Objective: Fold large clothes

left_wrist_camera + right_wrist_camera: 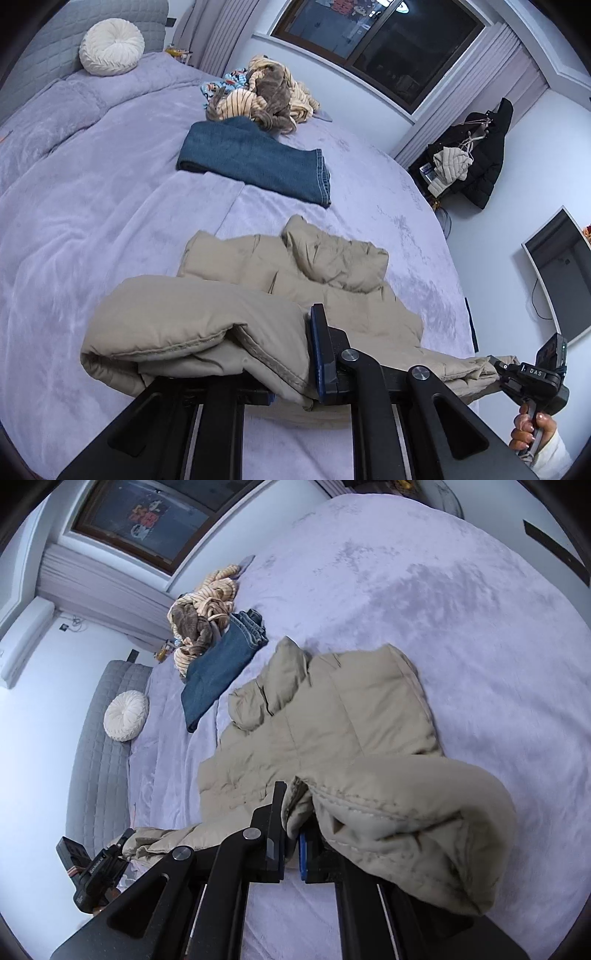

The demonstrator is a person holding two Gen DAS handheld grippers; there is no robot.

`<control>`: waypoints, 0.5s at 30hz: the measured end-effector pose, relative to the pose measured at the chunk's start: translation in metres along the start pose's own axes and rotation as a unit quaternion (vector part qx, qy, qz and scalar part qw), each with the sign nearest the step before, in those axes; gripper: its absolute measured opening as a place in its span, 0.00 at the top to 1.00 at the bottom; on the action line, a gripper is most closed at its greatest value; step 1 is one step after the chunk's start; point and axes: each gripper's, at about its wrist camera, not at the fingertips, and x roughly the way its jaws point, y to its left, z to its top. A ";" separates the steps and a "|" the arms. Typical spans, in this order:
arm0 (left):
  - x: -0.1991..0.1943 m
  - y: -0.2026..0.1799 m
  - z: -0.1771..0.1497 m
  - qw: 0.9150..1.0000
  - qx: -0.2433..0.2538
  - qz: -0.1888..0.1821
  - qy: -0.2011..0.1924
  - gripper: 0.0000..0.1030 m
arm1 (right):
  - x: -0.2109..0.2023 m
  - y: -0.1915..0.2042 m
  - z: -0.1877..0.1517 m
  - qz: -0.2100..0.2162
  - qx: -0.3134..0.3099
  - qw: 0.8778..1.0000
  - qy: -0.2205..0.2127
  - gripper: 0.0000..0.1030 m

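Both tongs, left (295, 354) and right (291, 834), clamp the beige puffer jacket's (332, 273) near hem, lifted for folding toward the folded jeans (255, 158)

A lavender-covered bed (110, 206) carries a beige puffer jacket (332, 273) nearest, folded blue jeans (255, 158) beyond it, a heap of striped clothes (266, 92) and a round white cushion (111, 47).

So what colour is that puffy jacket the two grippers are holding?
Beige, a plain light tan; the puffy jacket shows best in the right wrist view.
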 end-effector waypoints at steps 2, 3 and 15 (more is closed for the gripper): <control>0.013 -0.006 0.017 1.000 0.006 0.007 -0.006 0.84 | 0.012 0.009 0.026 -0.007 -0.020 1.000 0.000 0.95; 0.020 -0.008 0.025 1.000 0.008 0.009 -0.007 0.84 | 0.018 0.012 0.037 -0.010 -0.028 1.000 0.001 0.95; 0.159 0.012 0.090 0.997 0.034 0.049 0.041 0.84 | 0.121 0.013 0.123 -0.044 -0.031 0.999 0.003 0.95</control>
